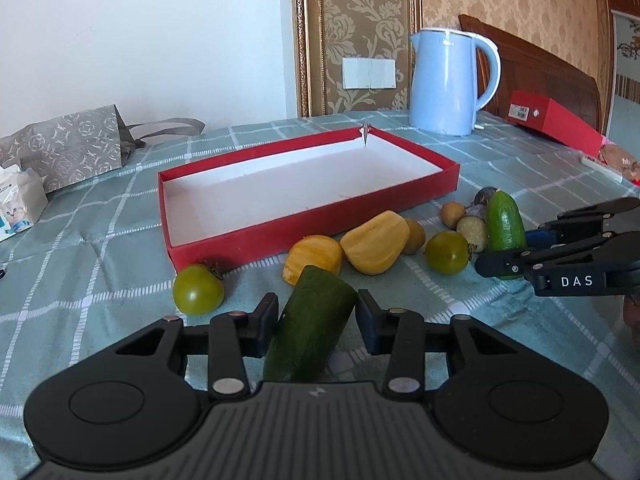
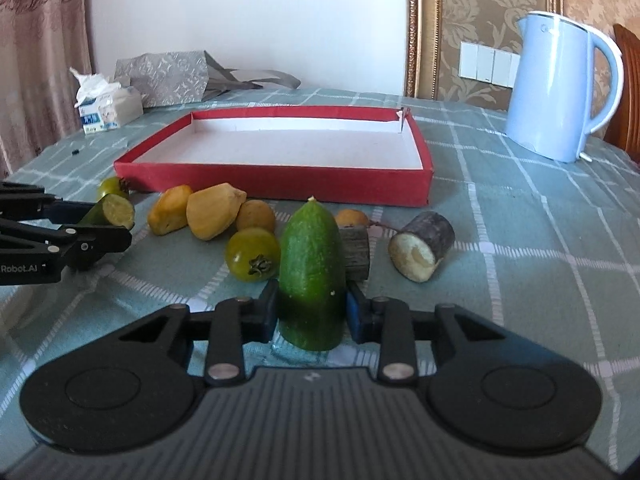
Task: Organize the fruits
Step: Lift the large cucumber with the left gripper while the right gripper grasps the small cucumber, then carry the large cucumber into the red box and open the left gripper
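Observation:
My left gripper [image 1: 317,320] is shut on a dark green cucumber piece [image 1: 310,328], tilted, just above the cloth; it also shows in the right wrist view [image 2: 114,210]. My right gripper [image 2: 311,310] is shut on a lighter pointed cucumber piece [image 2: 312,272], upright; it shows in the left wrist view [image 1: 505,226] too. A red shallow box [image 1: 312,222] with a white inside lies behind the fruit. Two yellow jackfruit pieces [image 1: 376,246], green tomatoes [image 1: 198,290] [image 1: 447,251], brown longans [image 1: 453,215] and cut sugarcane stubs [image 2: 422,246] lie in front of it.
A blue kettle [image 1: 450,80] stands at the back right. A grey gift bag [image 1: 64,144] and a tissue pack [image 1: 18,204] are at the back left. A red box [image 1: 556,120] lies at the far right. The table has a green checked cloth [image 1: 100,256].

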{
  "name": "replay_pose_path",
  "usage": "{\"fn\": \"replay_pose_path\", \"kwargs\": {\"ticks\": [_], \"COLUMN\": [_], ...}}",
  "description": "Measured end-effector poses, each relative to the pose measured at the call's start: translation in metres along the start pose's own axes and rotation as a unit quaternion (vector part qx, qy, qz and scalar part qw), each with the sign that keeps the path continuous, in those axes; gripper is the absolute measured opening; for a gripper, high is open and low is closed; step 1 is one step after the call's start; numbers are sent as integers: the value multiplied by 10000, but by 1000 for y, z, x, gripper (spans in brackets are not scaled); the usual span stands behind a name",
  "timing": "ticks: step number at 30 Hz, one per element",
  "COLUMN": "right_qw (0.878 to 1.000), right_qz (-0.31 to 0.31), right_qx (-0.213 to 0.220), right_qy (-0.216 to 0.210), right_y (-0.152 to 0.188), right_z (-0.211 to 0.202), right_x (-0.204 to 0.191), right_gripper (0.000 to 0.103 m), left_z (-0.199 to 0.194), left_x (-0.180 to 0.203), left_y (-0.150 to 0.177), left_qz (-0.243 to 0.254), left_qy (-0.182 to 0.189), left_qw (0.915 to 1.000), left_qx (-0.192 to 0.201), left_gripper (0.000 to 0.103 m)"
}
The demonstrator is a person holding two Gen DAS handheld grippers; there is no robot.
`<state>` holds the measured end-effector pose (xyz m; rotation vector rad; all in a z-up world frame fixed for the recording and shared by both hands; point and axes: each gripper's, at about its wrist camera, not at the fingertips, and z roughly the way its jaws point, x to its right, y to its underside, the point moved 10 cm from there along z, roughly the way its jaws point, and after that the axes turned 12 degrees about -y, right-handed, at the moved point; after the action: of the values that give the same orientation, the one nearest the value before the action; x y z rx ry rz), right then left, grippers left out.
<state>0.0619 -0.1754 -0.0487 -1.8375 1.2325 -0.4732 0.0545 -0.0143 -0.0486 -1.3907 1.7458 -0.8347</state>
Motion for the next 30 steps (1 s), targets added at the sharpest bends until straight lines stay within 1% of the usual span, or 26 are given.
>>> {"fn": "replay_pose_path", "kwargs": {"ticks": [6, 13, 16, 20, 25, 30], "right_qw": [9996, 9988, 9987, 9983, 9980, 9979], "right_qz": [209, 389, 373, 377, 339, 369], "right_qx": [211, 295, 324, 404, 493, 497], "right_qy": [-22, -89, -133, -192, -185, -204], "right_y": [-5, -5, -6, -8, -10, -9], "right_z": [-9, -11, -12, -14, -14, -13], "right_x": [7, 12, 10, 7, 5, 5], "right_gripper": [32, 32, 32, 32, 32, 32], "left_z": [2, -1, -3, -6, -1, 1], "left_x": [-3, -1, -2, -2, -6, -8], "left_y": [-3, -6, -10, -17, -28, -42], "left_qz": [-69, -5, -94, -105, -282, -282], "left_qy": [-72, -106, -62, -47, -44, -74], "left_qw": [9999, 9999, 9999, 9997, 9994, 9991], "left_qx": [-13, 72, 116, 194, 205, 313], "left_gripper": [36, 35, 34, 34, 33, 33]}}
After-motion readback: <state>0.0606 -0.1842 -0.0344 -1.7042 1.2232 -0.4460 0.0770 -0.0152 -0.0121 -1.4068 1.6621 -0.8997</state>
